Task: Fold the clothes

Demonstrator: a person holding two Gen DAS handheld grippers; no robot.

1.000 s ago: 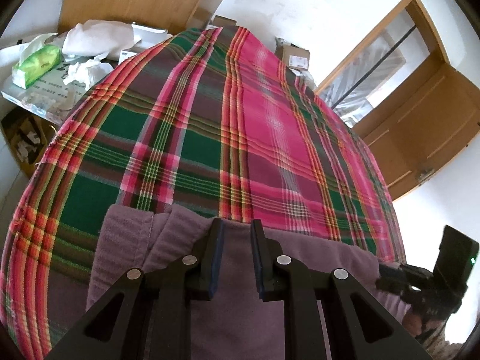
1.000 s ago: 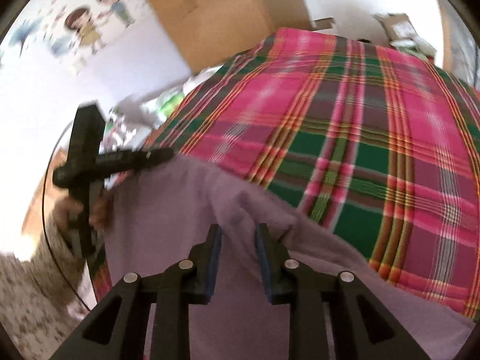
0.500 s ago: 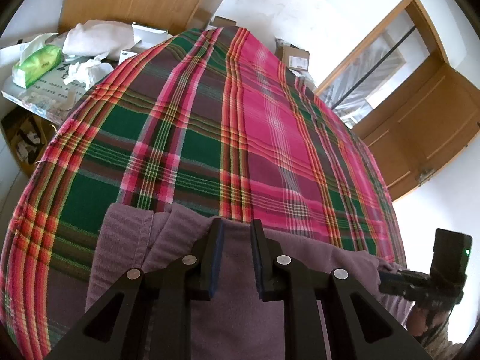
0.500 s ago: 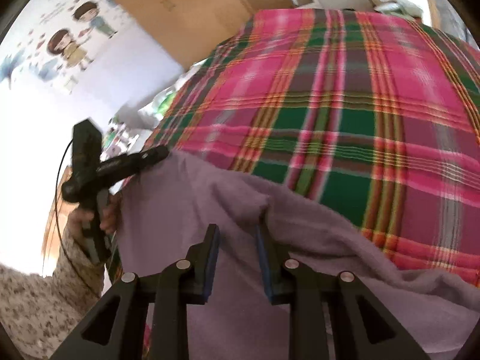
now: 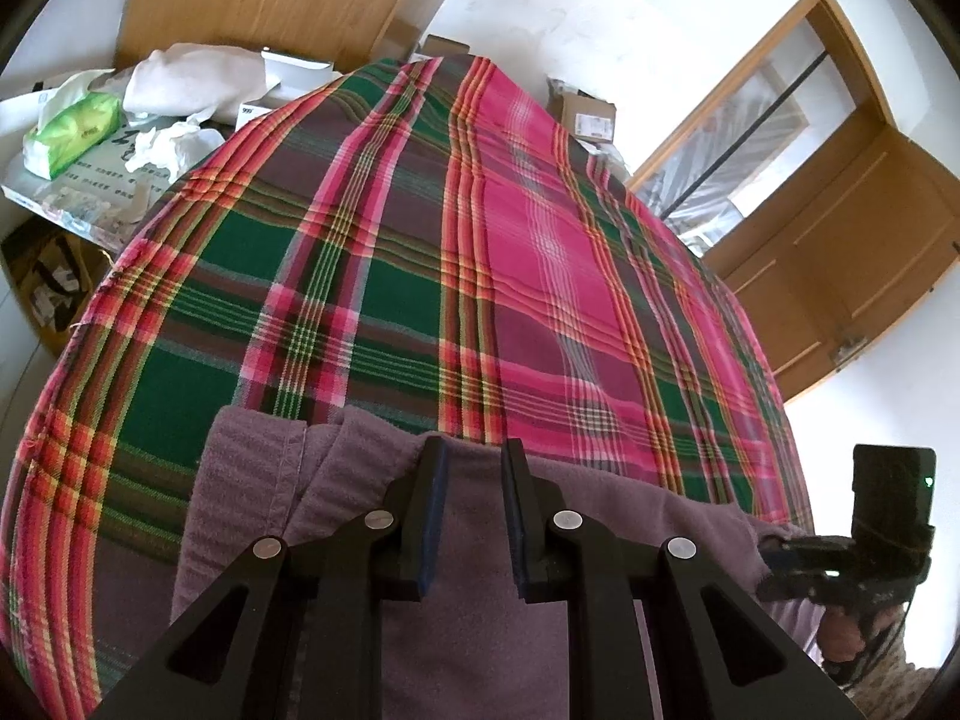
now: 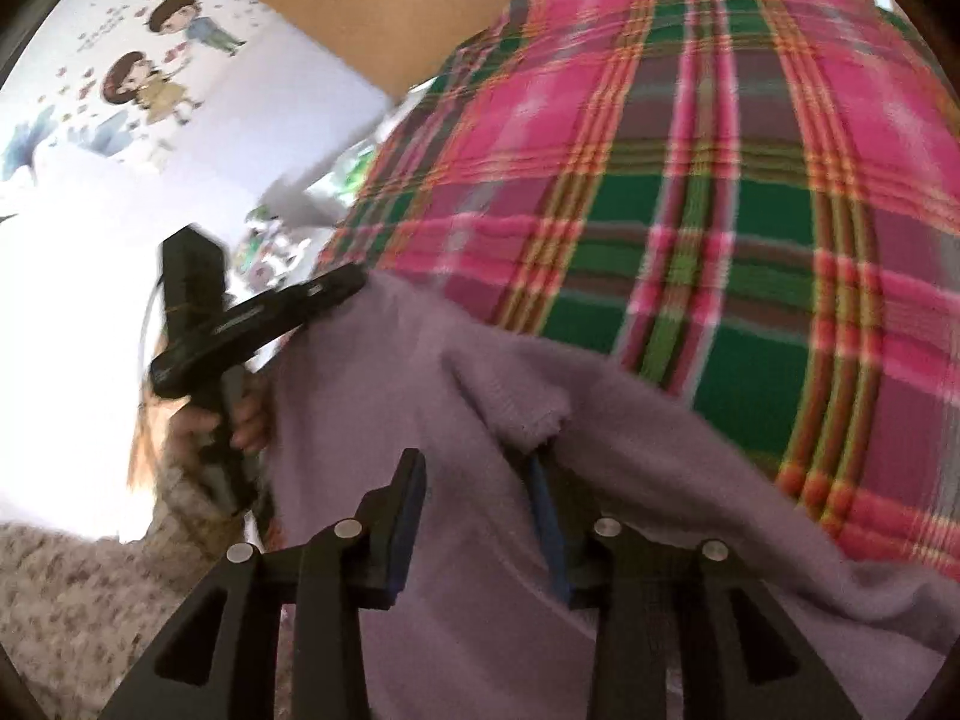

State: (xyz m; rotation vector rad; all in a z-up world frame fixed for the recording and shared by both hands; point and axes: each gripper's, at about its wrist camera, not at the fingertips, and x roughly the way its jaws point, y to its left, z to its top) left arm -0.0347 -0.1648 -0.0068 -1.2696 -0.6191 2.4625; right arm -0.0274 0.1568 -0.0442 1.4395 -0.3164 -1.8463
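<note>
- Left gripper [image 5: 469, 510], bottom centre: jaws slightly parted over the purple garment [image 5: 480, 618], gripping nothing.
- Right gripper [image 6: 477, 516]: jaws wide, a fabric fold draped across one finger [image 6: 549, 528].
- Garment lies along the plaid bed [image 5: 480, 252] near edge.

Purple garment [image 5: 480, 540] on plaid-covered bed [image 5: 420, 270]

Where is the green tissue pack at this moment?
In the left wrist view, the green tissue pack lies at the upper left, on a cluttered side table beside the plaid bed cover, next to crumpled white tissues.
</note>
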